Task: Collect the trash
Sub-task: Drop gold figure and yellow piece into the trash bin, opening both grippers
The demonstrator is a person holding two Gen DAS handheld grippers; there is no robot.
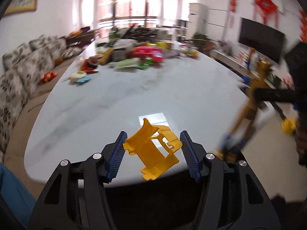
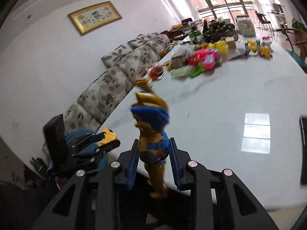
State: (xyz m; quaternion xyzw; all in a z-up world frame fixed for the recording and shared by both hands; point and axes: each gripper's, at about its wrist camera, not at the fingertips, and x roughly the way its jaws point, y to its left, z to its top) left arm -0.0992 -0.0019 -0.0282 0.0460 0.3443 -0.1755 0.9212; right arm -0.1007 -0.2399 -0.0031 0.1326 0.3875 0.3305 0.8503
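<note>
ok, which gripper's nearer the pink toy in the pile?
Neither clearly. Left gripper holds a yellow piece at the table's near edge; right gripper holds a figure there too; the pink toy lies far across.

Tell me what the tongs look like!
Both tongs are the same. The left tongs and right tongs have chunky black plastic arms with triangle-shaped holes and round silver bolts. Each finger ends in a flat blue pad with tiny ridges. No cables or writing show.

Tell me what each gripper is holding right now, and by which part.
The left gripper clamps a yellow plastic piece by its side edges. The right gripper grips a gold-and-blue action figure around its torso.
</note>
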